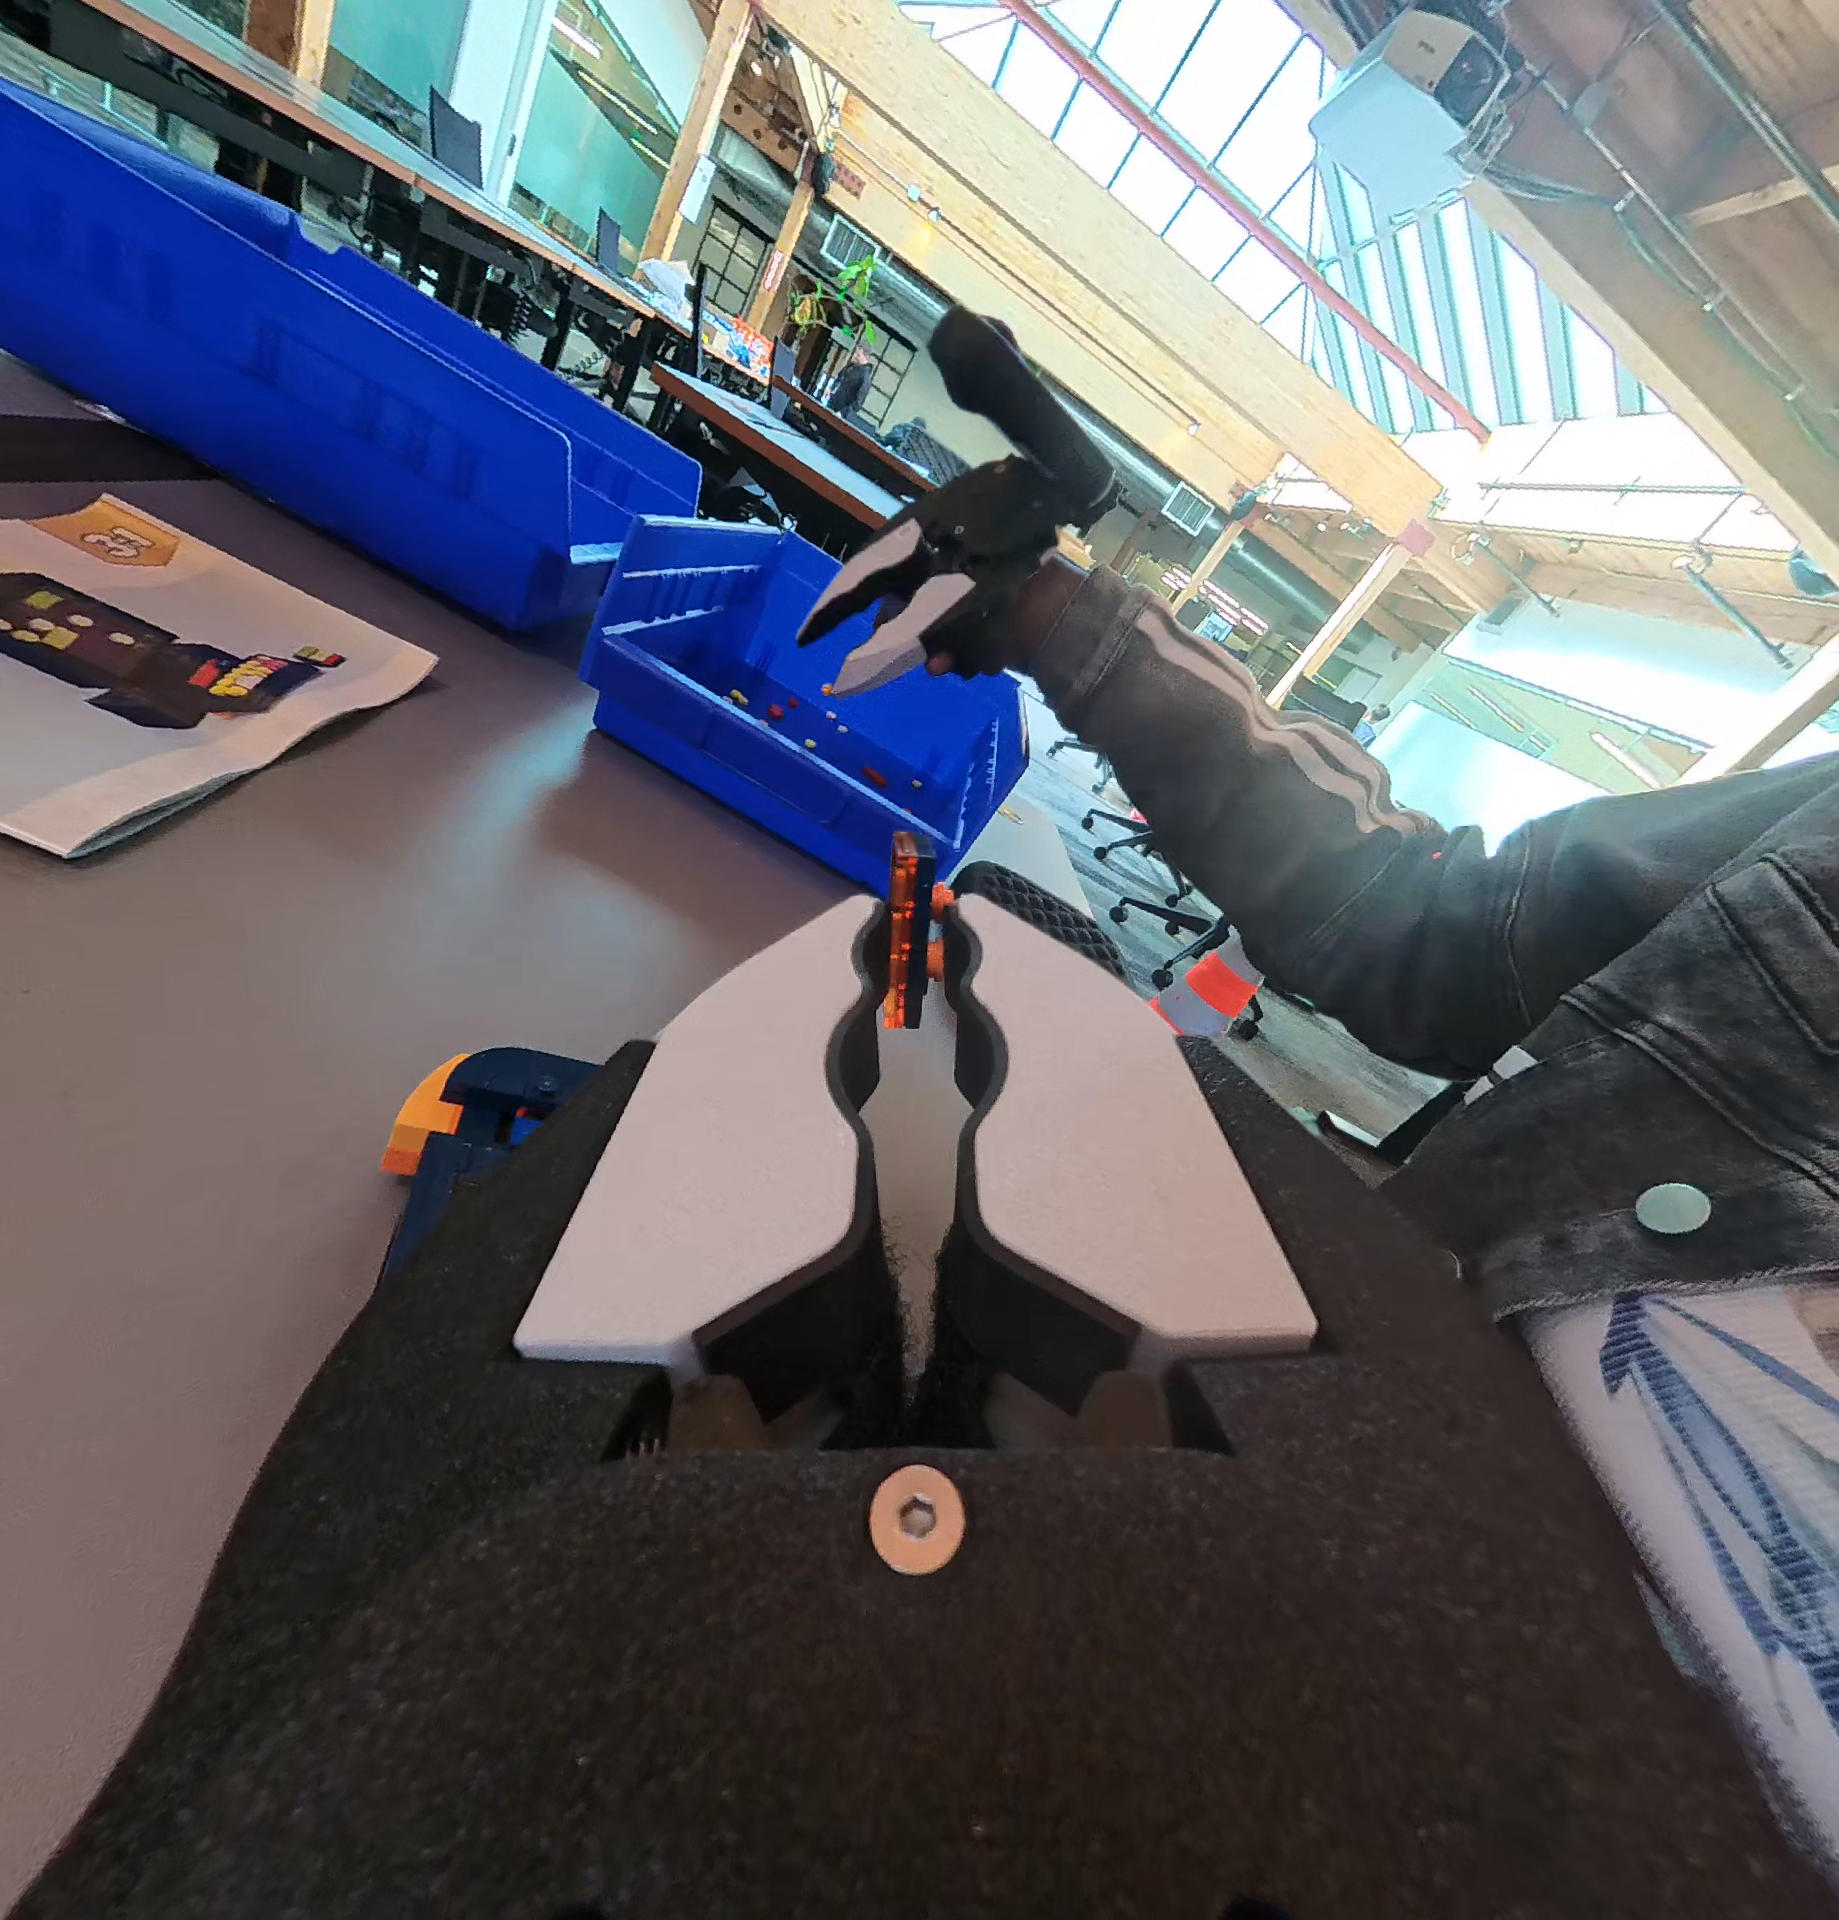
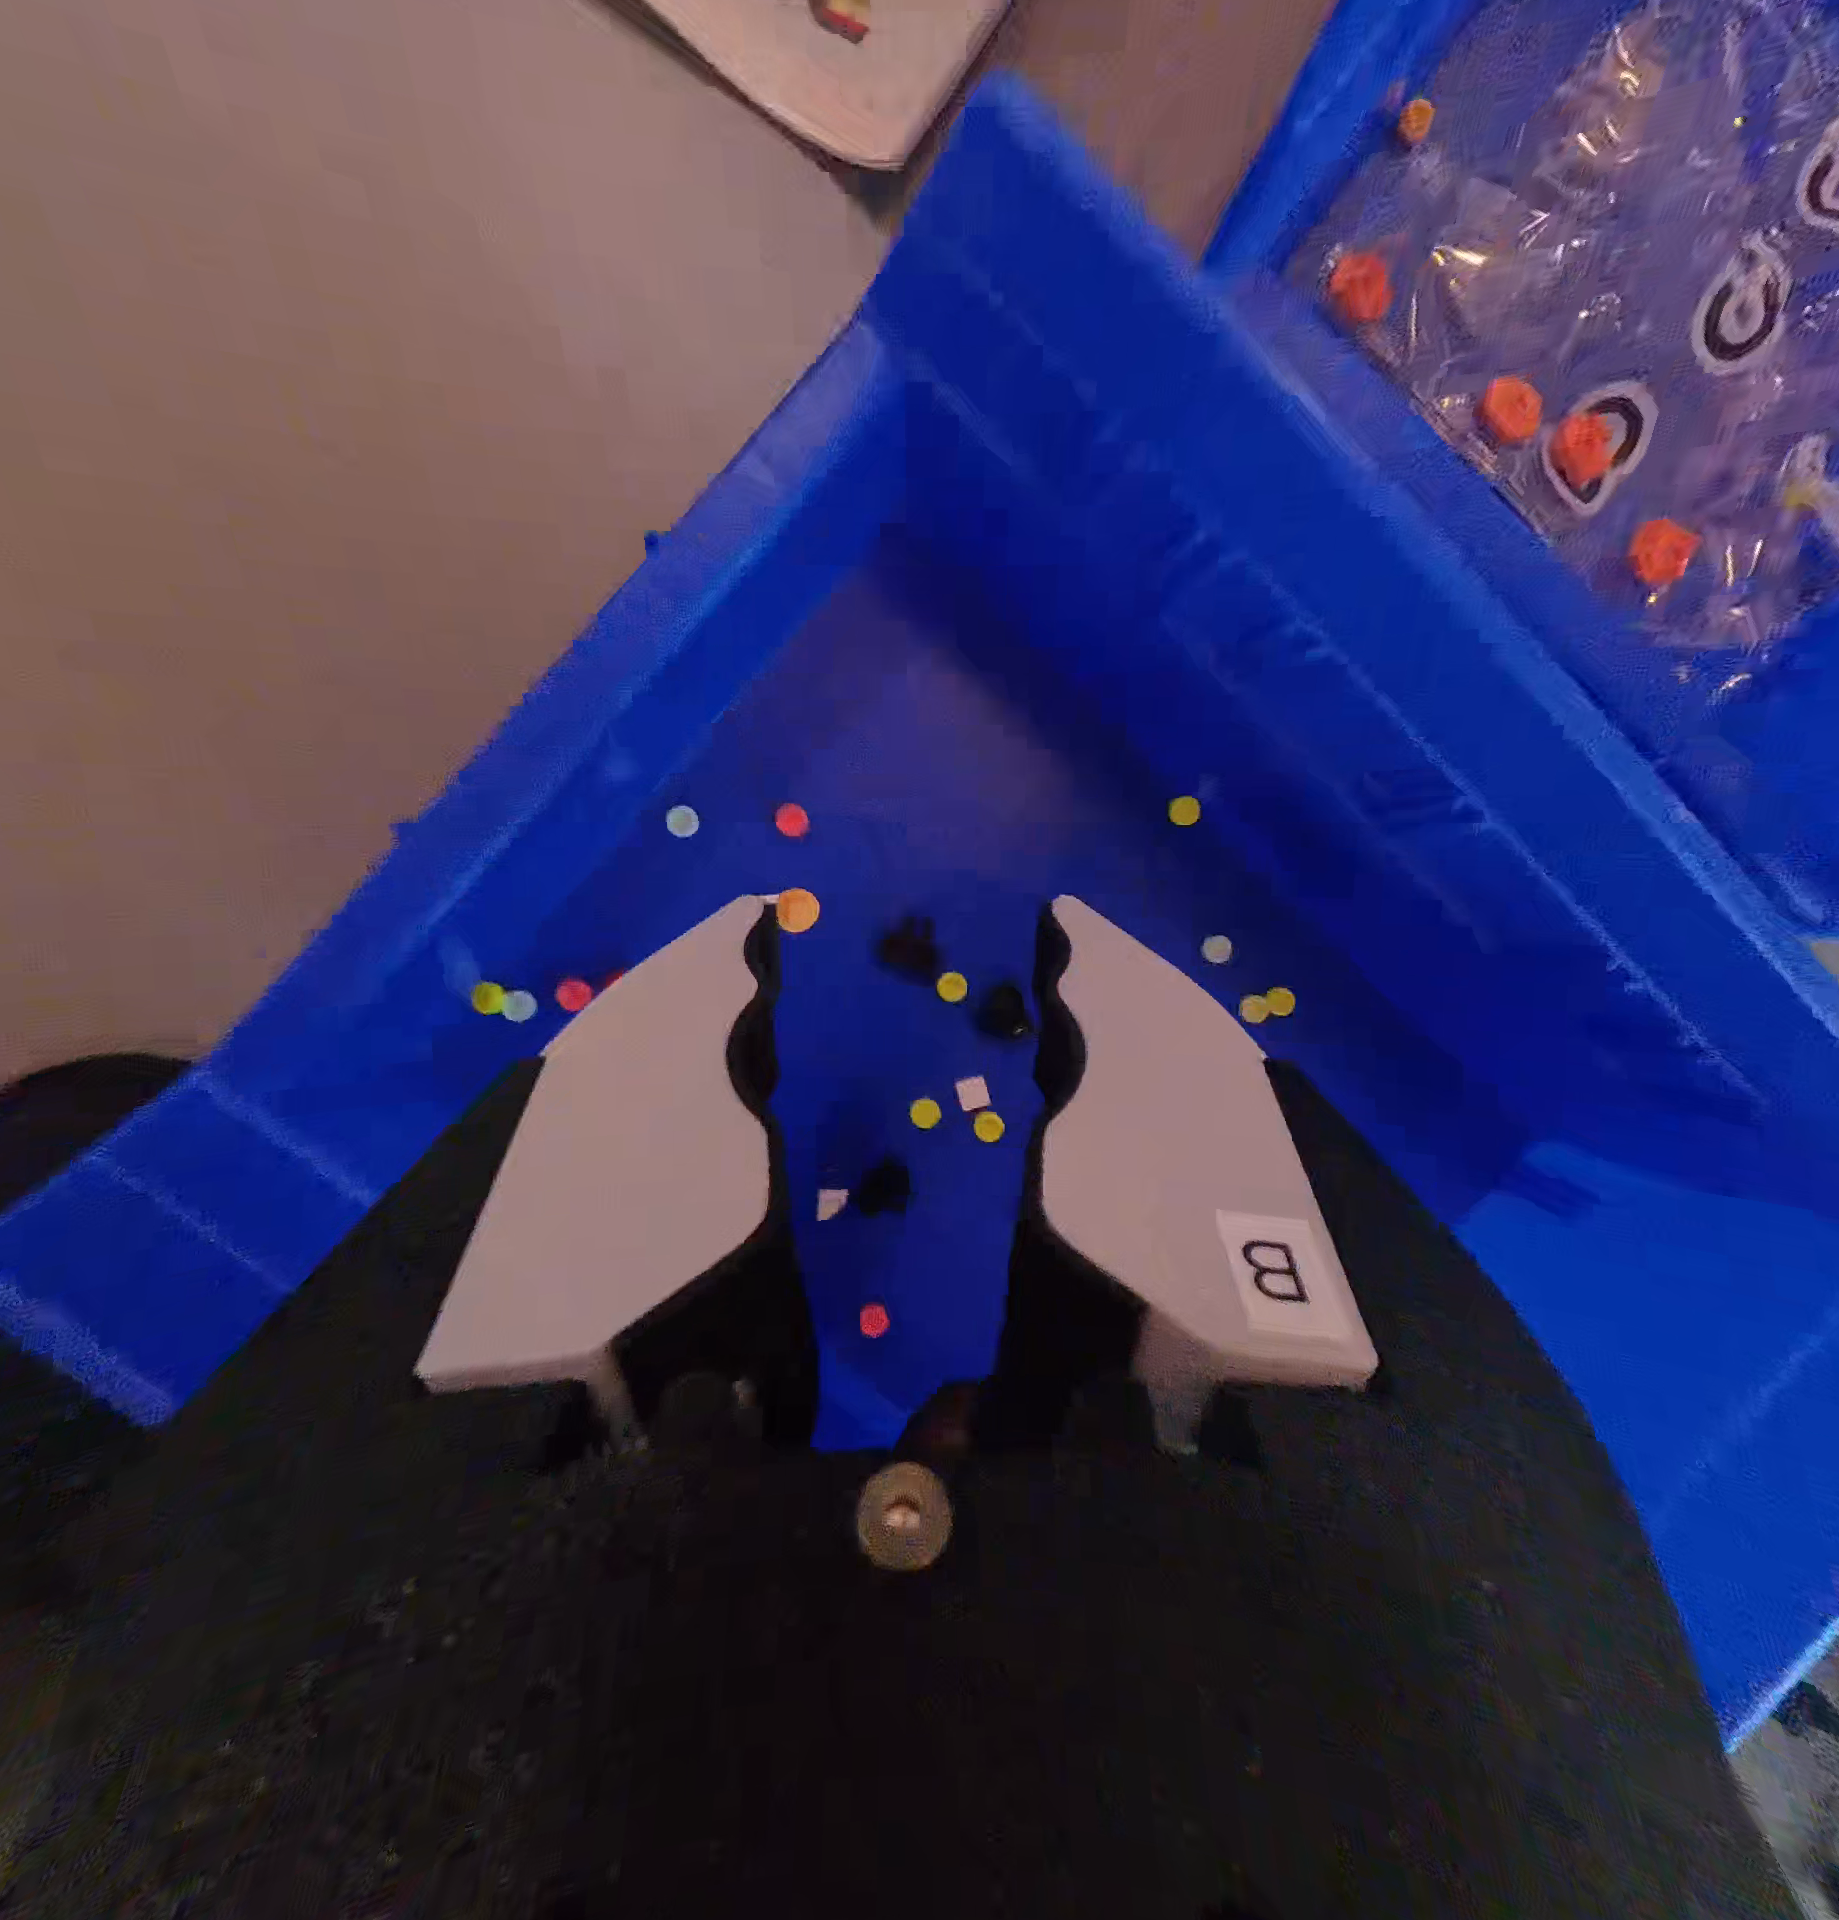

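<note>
Two grippers: our left gripper [image 1: 910, 925] pinches a thin orange piece [image 1: 907, 935] above the table [image 1: 395, 914], while our right gripper [image 2: 904, 904] hangs apart over the small blue bin [image 2: 1102, 582] of tiny round pieces [image 2: 796, 909], holding nothing

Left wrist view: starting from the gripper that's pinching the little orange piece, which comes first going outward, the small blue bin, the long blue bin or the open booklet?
From the left gripper, shut on the orange piece:
1. Small blue bin, just ahead, under the right gripper.
2. Open booklet, flat on the table, off to the left.
3. Long blue bin, behind both, along the table's far edge.
</note>
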Tool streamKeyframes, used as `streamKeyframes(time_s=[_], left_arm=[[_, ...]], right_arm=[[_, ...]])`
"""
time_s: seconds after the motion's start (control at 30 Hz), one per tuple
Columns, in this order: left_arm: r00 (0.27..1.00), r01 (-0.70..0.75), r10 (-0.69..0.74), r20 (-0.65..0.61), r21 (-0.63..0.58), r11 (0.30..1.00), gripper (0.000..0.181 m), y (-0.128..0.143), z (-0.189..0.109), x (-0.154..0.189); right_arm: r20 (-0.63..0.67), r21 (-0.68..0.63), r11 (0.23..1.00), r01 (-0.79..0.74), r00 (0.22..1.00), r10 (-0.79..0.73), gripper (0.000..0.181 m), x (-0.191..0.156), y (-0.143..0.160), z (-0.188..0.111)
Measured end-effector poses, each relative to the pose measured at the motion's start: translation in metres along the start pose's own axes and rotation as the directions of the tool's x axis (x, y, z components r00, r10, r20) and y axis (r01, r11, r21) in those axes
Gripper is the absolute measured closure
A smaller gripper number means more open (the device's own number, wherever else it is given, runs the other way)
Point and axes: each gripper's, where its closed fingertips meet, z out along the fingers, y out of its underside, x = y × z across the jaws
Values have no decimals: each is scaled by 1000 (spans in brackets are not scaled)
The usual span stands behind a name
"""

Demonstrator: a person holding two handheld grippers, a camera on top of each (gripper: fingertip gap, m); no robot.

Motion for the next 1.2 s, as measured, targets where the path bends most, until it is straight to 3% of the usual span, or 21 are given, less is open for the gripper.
streamKeyframes(time_s=[0.07,0.13,0.2,0.23,0.33,0.53,0.6,0.63,0.73,0.87,1.03,1.13,1.2], left_arm=[[1000,18,-18,-7,0,1000,173,2,1,0],[1000,23,-23,-18,-2,1000,173,2,2,2],[1000,5,-5,-11,-18,1000,173,4,2,2],[1000,-4,4,-4,-24,1000,173,4,2,2],[1000,-15,15,-1,-30,999,173,4,2,2],[1000,9,-9,-7,-18,1000,173,3,1,1],[999,30,-30,-28,-5,1000,173,2,1,3],[998,42,-42,-40,2,999,173,1,1,4],[995,75,-73,-71,25,997,173,-2,0,7],[996,58,-56,-64,19,998,173,-1,0,7],[991,68,-64,-115,27,997,173,-3,2,16],[972,137,-119,-203,76,988,173,-12,0,27],[959,173,-144,-244,100,980,173,-17,-2,31]], right_arm=[[-7,-142,985,94,995,-96,122,2,19,12],[70,-261,954,148,988,-134,103,-6,38,27],[117,-422,871,253,968,-224,96,-8,62,41],[106,-388,896,218,976,-192,93,-9,53,45],[65,-462,838,289,954,-293,83,1,55,39],[-28,-148,973,176,983,-182,98,-7,2,7],[-56,68,980,185,982,-182,124,-27,-36,-14],[-51,211,954,213,977,-207,126,-47,-61,-26],[-1,574,775,266,946,-324,126,-124,-118,-67],[23,865,465,189,911,-412,125,-191,-154,-115],[-269,917,145,372,844,-464,140,-241,-166,-133],[-240,971,-123,206,852,-466,148,-297,-175,-190],[-254,960,-243,141,808,-532,155,-339,-174,-221]])
